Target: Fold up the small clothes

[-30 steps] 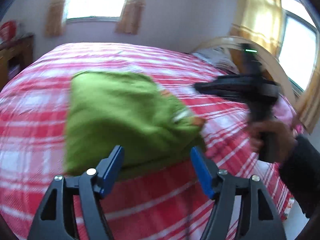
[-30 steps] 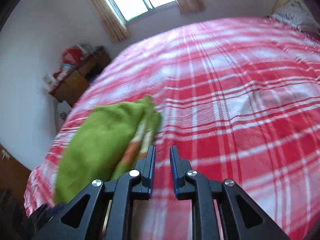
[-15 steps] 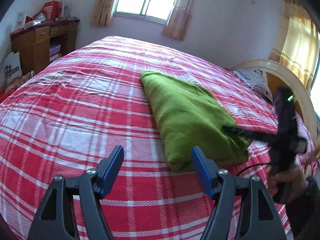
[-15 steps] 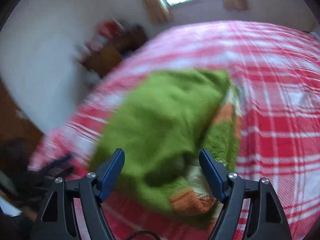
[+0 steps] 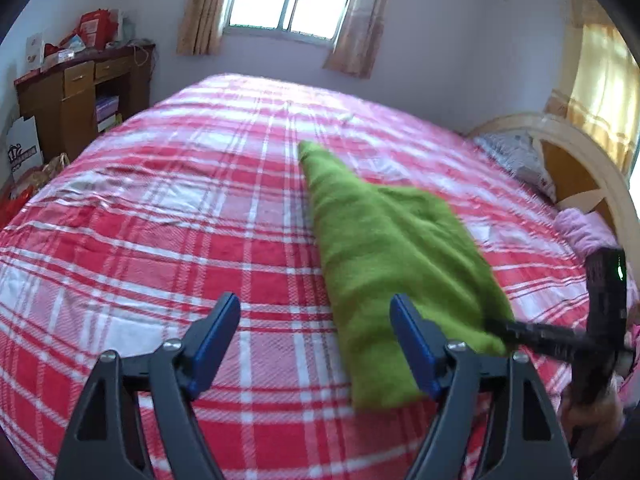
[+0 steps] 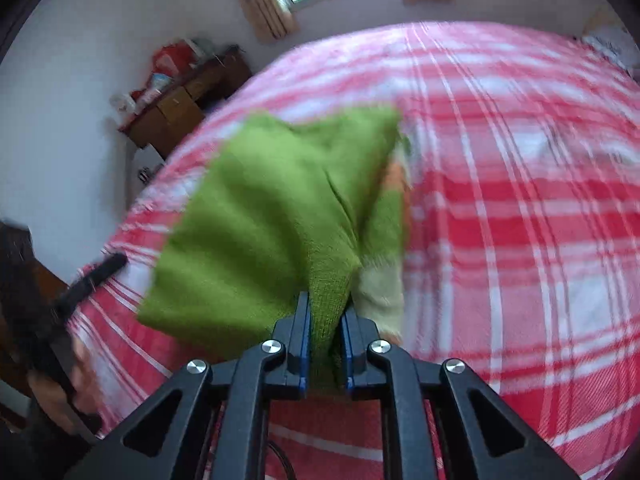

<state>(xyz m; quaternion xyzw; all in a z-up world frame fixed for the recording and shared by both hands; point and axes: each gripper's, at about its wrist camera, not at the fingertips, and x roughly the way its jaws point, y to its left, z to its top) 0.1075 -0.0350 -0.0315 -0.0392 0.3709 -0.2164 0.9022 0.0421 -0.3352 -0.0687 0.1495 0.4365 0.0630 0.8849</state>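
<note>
Green garment (image 6: 264, 216) on red plaid bed (image 5: 160, 248), near corner lifted. Right gripper (image 6: 325, 344) just closed, pinching green knit edge between blue pads. Left gripper (image 5: 316, 344) spread wide, just opened further, nothing between pads, hovering over bed; garment's near end beside its right finger (image 5: 412, 344). Wooden desk (image 5: 80, 100) with clutter against far wall.

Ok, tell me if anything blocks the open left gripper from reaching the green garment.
Nothing visible does. Only bare checked bedspread lies between the left gripper and the green garment, whose near corner the right gripper already pinches.
</note>
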